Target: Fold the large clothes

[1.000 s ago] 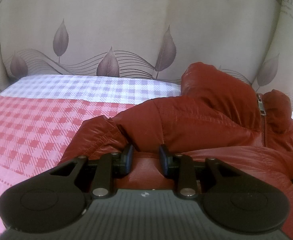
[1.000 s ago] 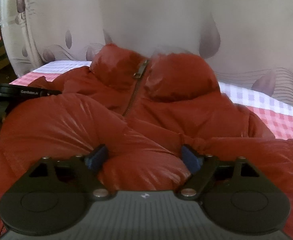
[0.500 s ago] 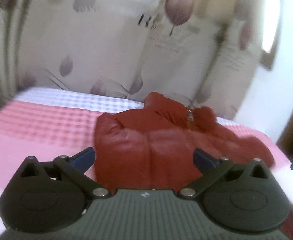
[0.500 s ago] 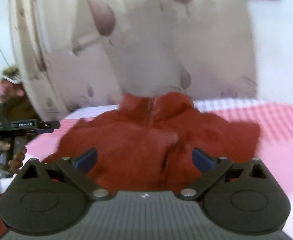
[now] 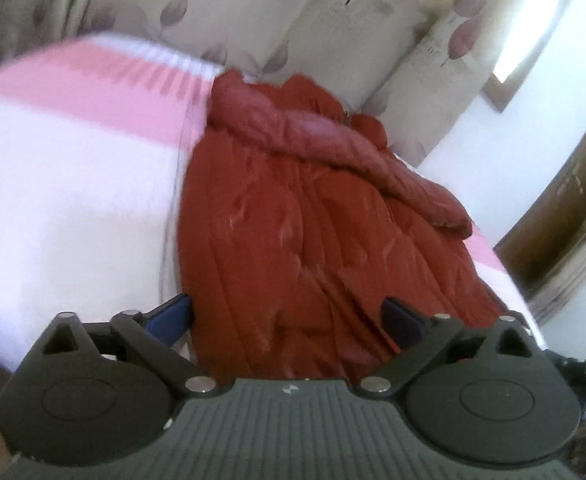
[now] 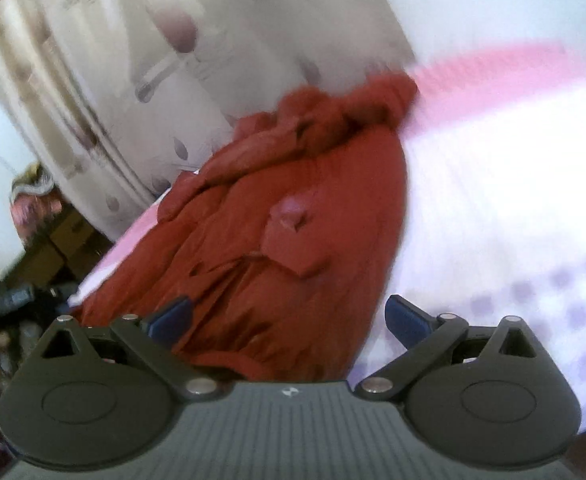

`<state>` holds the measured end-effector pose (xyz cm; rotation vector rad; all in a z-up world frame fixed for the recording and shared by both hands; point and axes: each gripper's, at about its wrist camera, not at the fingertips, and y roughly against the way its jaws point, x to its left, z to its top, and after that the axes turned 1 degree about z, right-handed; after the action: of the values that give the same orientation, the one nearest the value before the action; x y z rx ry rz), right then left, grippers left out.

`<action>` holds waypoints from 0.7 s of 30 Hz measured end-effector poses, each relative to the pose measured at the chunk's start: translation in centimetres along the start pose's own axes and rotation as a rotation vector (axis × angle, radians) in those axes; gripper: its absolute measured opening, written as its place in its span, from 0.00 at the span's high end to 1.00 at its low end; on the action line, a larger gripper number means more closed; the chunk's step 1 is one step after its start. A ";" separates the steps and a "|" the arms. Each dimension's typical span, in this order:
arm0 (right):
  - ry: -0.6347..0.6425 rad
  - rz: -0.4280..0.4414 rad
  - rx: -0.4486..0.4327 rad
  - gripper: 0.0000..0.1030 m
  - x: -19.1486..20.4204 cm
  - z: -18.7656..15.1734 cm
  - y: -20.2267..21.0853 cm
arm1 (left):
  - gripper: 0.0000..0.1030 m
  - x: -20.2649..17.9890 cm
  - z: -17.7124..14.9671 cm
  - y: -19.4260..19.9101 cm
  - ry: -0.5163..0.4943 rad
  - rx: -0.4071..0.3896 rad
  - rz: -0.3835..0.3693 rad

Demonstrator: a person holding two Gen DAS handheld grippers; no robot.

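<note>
A glossy, puffy rust-red quilted jacket (image 5: 313,216) lies folded lengthwise, sleeve across its top, on the pink-and-white checked bed (image 5: 73,184), while the left gripper (image 5: 289,316) and right gripper (image 6: 289,316) hover with jaws wide apart, gripping nothing.

Both the left gripper (image 5: 287,314) and right gripper (image 6: 289,314) have spread open and backed away from the red jacket (image 5: 305,216).
</note>
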<state>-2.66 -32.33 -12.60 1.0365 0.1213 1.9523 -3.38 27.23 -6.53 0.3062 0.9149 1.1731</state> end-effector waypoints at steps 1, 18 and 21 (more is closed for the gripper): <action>-0.039 0.026 -0.005 0.00 -0.4 -0.3 -0.1 | 0.09 0.0 -0.3 -0.3 0.005 0.008 -0.007; -0.021 0.082 -0.050 0.00 -0.1 -1.2 -2.0 | 0.01 -3.2 -1.0 -1.8 -0.119 0.030 0.146; -0.012 0.078 -0.076 0.00 0.0 -1.8 -1.8 | 0.00 -3.3 -1.1 -1.9 -0.134 0.032 0.162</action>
<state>-2.76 -30.76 -14.61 1.0160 0.0005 2.0045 -3.22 23.29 -6.91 0.4863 0.8038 1.2712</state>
